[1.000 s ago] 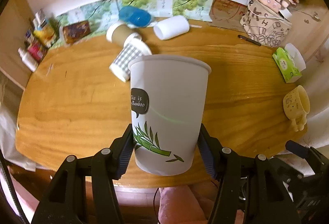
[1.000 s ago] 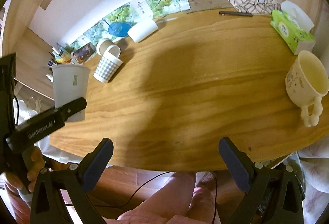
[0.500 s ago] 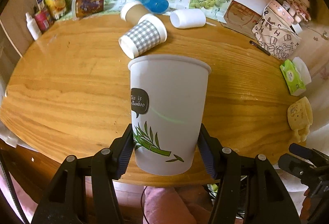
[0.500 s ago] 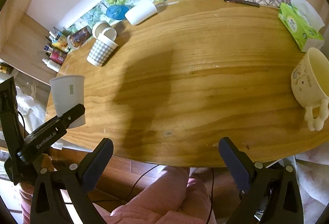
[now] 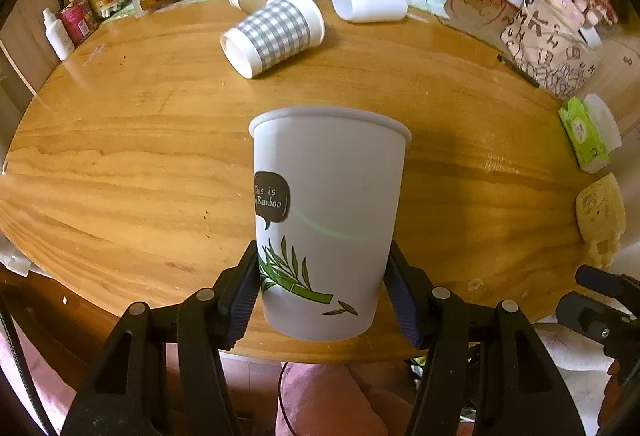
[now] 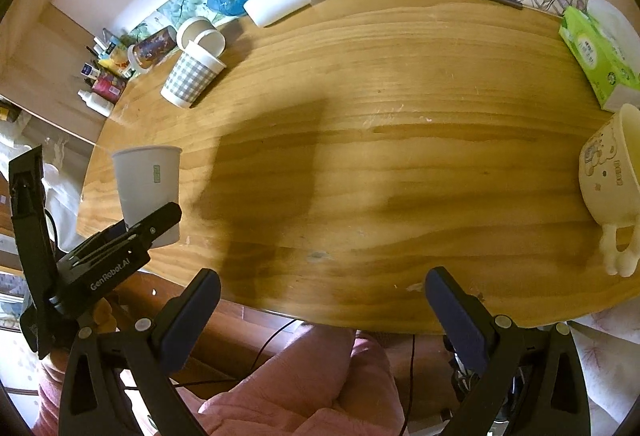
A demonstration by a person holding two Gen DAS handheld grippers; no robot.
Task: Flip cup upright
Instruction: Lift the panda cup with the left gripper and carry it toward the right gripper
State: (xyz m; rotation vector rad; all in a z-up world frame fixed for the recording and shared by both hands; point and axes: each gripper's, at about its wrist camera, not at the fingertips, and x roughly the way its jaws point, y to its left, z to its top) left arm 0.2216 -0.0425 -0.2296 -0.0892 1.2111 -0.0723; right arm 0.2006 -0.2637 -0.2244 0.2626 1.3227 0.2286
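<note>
Left gripper [image 5: 322, 288]: clamped on white paper cup [image 5: 326, 220], upright, mouth up, over wooden table [image 5: 120, 164] near edge; contents unseen.
Cup print: "This is Bamboo".
Right gripper [image 6: 320, 310]: wide apart, empty.
Left gripper label: "GenRobot.AI".

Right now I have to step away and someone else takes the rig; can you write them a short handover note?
Left gripper: shut on the bamboo-print paper cup, held mouth-up over the table's near edge.
Right gripper: open, holding nothing, over the near edge.
Done: cup is upright in the grasp.
Left: set it down on the table and release.
The checkered cup lies on its side at the far edge.
</note>
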